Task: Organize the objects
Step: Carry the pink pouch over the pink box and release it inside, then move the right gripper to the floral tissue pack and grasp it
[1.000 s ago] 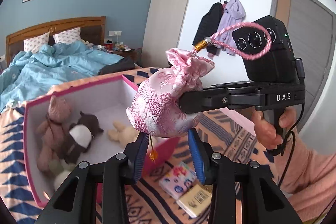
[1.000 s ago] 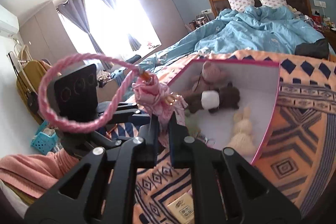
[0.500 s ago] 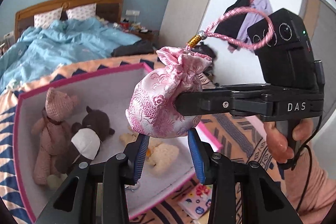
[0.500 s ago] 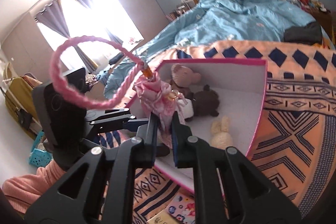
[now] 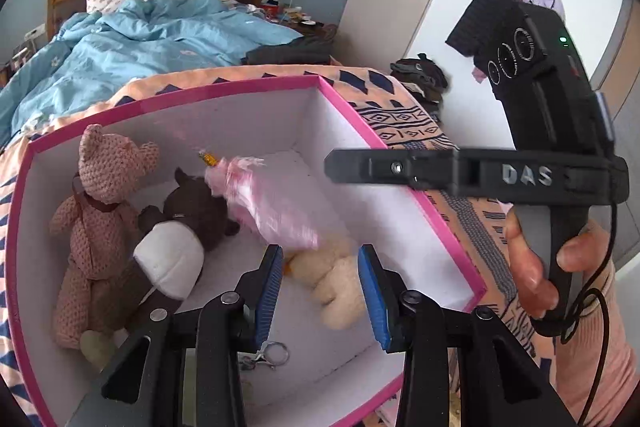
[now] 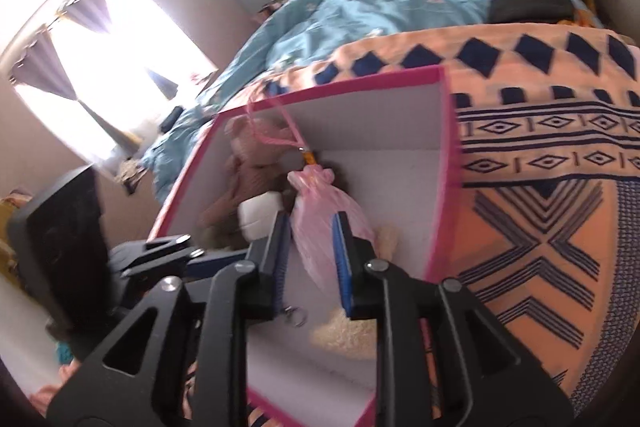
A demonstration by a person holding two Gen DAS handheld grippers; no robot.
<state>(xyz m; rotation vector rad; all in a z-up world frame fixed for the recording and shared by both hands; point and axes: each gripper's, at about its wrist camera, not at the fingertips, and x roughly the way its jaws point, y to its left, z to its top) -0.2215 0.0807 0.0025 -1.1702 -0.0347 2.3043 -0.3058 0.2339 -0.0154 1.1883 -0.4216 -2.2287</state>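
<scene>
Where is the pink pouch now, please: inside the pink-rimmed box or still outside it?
Inside: the pink pouch, blurred, is below the box's rim, among the plush toys.

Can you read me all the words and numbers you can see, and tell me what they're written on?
"DAS": raised letters on the side of the right tool, seen in the left wrist view.
Rings around the three round lenses on the black camera above it: too small to read.
No other text is visible.

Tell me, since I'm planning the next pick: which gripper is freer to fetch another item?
Left, probably. The left gripper is open with nothing between its pads, above the pink box. The right gripper is just opening, with the pink pouch between its fingers.
</scene>
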